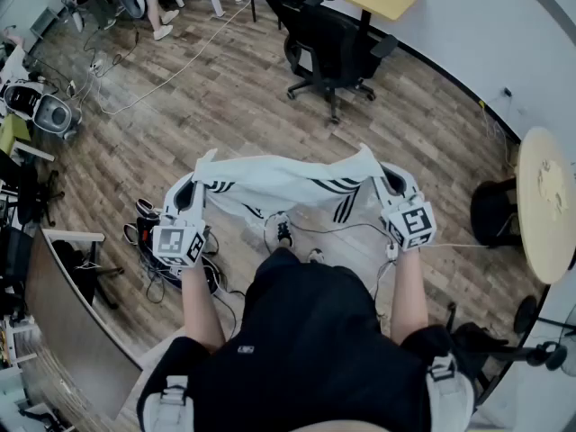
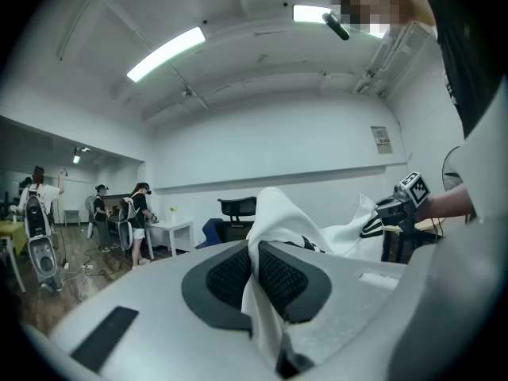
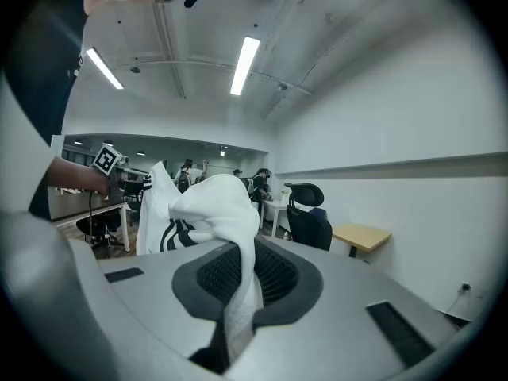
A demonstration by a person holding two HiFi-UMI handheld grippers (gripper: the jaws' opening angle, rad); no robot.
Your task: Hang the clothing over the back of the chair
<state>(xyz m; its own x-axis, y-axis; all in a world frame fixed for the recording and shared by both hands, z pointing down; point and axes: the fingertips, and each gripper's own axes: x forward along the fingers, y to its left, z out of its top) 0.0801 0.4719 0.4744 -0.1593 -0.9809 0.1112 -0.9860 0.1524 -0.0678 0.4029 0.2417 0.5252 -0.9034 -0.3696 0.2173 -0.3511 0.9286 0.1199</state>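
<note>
Head view, looking steeply down. A white garment with black stripes is held in the air in front of the person, pulled out into a band between the two grippers. Its long axis runs from side to side, straight across the person's front. Its lower edge sags in the middle and hangs free above the wooden floor.

The left gripper is clamped on one top corner of the garment and the right gripper on the other. In each gripper view a fold of white cloth is pinched between the two dark pads and bunches up above them.

The target, a black office chair, stands farther out on the floor, well apart from the garment and touching nothing the person holds. It lies ahead of both grippers and a little to the right of the midpoint between them, so the right gripper is judged slightly the nearer. The same chair shows beyond the cloth in the right gripper view, beside a yellow-topped desk. Which way the chair's back faces cannot be told with certainty from above.

Pose: both forearms reach forward side by side, hands at about the same height, each gripper pointing ahead and only slightly downward, marker cubes towards the body. The coming move is judged to turn on closing this gap with the band kept taut and level, so that its long axis can be laid along the top of the chair's back.
</note>
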